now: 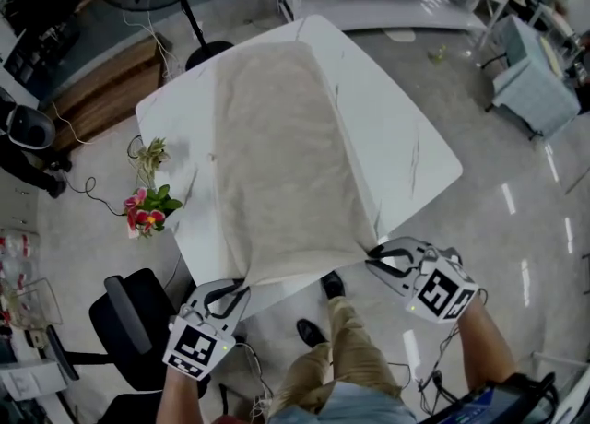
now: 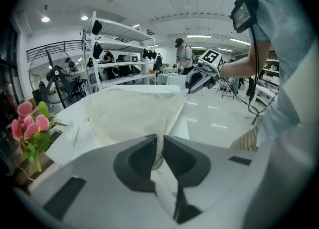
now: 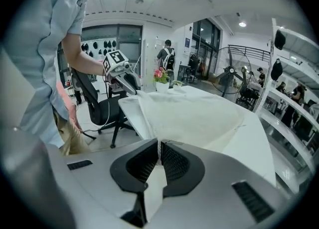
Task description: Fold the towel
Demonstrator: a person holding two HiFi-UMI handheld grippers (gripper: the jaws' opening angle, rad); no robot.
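Lying lengthwise on the white table (image 1: 406, 146): cream towel (image 1: 277, 155). At the table's near edge, left gripper (image 1: 238, 288) jaws pinched tight on one towel corner, right gripper (image 1: 373, 256) jaws pinched on the other.

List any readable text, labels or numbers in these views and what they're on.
None readable.
Left gripper cube: square marker pattern only, no letters.
Right gripper cube: same.
Dark device at the person's chest: nothing legible.
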